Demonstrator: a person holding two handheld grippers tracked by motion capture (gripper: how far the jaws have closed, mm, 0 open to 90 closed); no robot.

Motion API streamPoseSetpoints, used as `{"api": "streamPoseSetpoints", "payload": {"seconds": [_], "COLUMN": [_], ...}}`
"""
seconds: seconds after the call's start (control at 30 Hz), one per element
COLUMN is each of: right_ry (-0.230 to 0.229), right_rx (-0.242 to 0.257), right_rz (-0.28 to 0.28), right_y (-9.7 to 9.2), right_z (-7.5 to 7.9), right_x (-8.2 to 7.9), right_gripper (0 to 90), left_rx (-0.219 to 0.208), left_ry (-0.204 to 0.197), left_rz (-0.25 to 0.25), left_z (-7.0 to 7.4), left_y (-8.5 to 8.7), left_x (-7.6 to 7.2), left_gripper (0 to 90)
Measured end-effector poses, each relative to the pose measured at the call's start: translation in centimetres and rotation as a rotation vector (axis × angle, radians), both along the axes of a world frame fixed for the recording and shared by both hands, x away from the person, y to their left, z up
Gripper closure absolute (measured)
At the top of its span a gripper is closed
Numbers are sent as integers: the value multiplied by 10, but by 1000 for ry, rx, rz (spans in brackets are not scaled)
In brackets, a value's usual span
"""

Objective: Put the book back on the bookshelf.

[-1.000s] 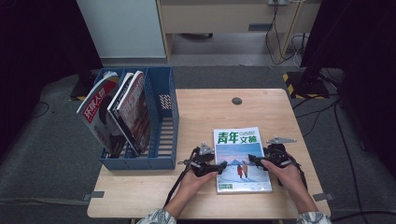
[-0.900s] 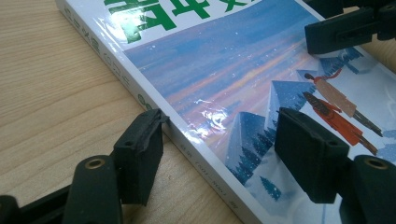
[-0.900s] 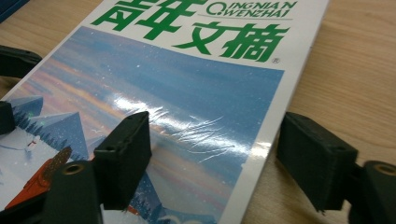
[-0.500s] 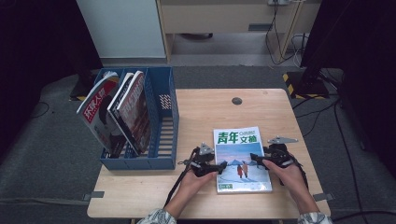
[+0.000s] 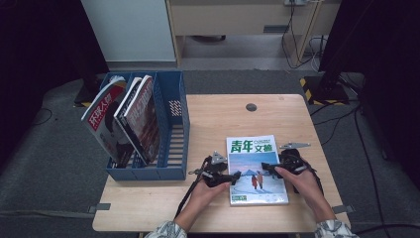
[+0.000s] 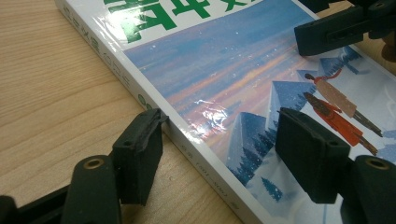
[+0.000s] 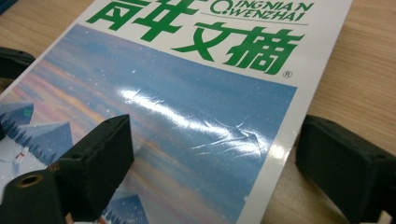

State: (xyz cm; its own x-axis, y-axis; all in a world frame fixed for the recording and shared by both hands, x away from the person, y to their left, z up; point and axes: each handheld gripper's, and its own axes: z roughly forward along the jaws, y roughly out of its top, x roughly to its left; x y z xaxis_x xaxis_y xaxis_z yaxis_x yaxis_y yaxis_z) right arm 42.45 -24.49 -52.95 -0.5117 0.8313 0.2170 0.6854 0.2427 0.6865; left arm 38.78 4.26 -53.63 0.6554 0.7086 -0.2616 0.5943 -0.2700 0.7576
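A magazine [image 5: 257, 168] with green Chinese title and a blue snowy cover lies flat near the table's front right. My left gripper [image 5: 236, 176] is at its left, spine side. In the left gripper view the jaws [image 6: 219, 126] are open, one pad against the spine on the table, the other above the cover [image 6: 233, 79]. My right gripper [image 5: 267, 167] is at the right edge. Its jaws [image 7: 215, 130] have just been opening and stand open, with that edge of the magazine [image 7: 187, 107] between them: one pad over the cover, one over bare wood.
A blue file rack [image 5: 173, 148] stands at the table's left and holds upright magazines [image 5: 106, 119] in its left slots. A dark round grommet [image 5: 251, 107] sits in the wooden table [image 5: 223, 119] at the back. Cables lie on the floor at the right.
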Motion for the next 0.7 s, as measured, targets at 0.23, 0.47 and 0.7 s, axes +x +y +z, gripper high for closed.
{"api": "streamPoseSetpoints", "payload": {"seconds": [0.23,0.47,0.7], "right_ry": [12,-23,-22], "right_rx": [11,24,60], "right_rz": [-2,-3,46], "right_y": [-5,-9,-11], "right_z": [3,13,19], "right_x": [2,-4,-9], "right_gripper": [223,340,387], "left_rx": [2,2,2], "left_ry": [0,0,0], "left_rz": [0,2,2], "left_z": [0,0,0], "left_y": [0,0,0], "left_x": [0,0,0], "left_gripper": [317,316,316]}}
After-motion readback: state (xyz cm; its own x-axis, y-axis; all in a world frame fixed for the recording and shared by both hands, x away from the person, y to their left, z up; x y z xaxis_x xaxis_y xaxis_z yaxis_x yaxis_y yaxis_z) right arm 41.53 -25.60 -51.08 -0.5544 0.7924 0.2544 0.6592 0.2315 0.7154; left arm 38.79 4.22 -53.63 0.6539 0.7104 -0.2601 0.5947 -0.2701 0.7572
